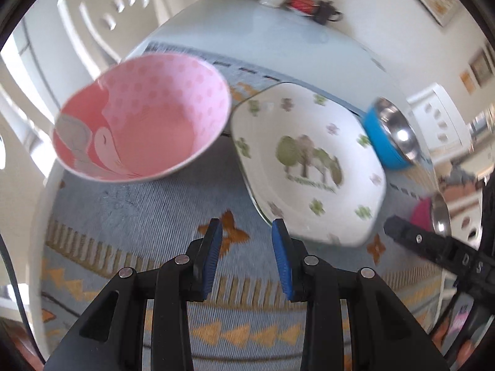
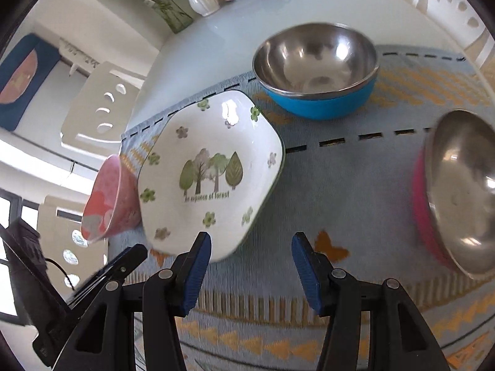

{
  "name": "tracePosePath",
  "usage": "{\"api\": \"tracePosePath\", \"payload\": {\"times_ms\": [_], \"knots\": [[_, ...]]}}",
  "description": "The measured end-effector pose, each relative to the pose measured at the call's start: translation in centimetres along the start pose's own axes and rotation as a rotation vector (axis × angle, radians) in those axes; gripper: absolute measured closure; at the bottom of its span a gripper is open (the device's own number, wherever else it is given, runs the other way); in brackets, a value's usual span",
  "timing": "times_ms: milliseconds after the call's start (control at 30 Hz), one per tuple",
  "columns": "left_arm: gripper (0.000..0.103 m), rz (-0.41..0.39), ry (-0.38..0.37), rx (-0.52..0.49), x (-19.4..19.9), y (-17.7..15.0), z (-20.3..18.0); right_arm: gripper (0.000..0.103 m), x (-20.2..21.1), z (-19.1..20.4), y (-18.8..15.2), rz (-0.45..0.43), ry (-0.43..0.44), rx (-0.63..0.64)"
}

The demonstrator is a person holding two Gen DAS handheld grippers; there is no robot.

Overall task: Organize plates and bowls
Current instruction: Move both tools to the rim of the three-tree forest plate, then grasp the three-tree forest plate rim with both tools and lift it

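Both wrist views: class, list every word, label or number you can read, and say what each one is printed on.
"An expanse of forest": printed under the trees on the white square plate.
"D S": white letters on the black body of the right tongs, seen from the left wrist view.
Same plate caption in the left wrist view: too blurred to read.
Wall pictures: no legible text.

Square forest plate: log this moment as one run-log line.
square forest plate on mat, unheld | pink ceramic bowl beside it | left hand-held gripper open, empty | right hand-held gripper open, empty
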State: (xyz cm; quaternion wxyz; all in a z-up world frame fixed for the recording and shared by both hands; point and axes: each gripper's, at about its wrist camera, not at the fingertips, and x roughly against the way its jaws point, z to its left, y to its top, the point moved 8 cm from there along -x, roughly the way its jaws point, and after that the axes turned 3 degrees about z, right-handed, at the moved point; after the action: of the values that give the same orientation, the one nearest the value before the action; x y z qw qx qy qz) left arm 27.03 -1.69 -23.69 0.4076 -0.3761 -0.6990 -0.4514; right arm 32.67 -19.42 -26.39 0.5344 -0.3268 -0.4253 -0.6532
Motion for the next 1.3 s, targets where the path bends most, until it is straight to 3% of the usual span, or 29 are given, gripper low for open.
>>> {"api": "tracePosePath", "payload": {"times_ms": [100, 300, 400, 467, 633, 767, 1033, 1300], "knots": [[0.072, -0.005, -0.025, 0.050, -0.9, 0.9, 0.2, 0.050, -1.5, -0.2, 1.0, 0.018, 0.014, -0.025], [0.074, -0.013, 0.027, 0.038, -2.1, 1.5, -0.5, 0.050, -3.4, 0.1, 2.4, 0.017, 0.043, -0.032], [0.074, 0.015, 0.009, 0.052, -3.3, 1.8, -0.7, 0.062, -4.2, 0.4, 2.9, 0.018, 0.051, -0.030], [0.074, 0.021, 0.003, 0.036, -3.7, 1.9, -1.1, 0.068, -4.7, 0.6, 3.1, 0.023, 0.054, -0.020], [0.080, -0.017, 0.047, -0.057, -3.5, 1.8, -2.5, 0.071, -5.2, 1.1, 3.1, 0.009, 0.003, 0.068], [0.082, -0.040, 0.021, -0.105, -2.5, 1.2, -3.1, 0.071, -4.8, 1.7, 2.4, 0.005, -0.023, 0.166], [0.081, -0.036, 0.005, -0.140, -0.9, -0.5, -3.5, 0.071, -3.4, 1.7, -0.7, 0.019, -0.055, 0.257], [0.081, 0.032, -0.025, -0.124, 0.7, -6.3, -1.7, 0.071, -2.5, 1.5, -7.5, 0.148, -0.020, 0.253]]}}
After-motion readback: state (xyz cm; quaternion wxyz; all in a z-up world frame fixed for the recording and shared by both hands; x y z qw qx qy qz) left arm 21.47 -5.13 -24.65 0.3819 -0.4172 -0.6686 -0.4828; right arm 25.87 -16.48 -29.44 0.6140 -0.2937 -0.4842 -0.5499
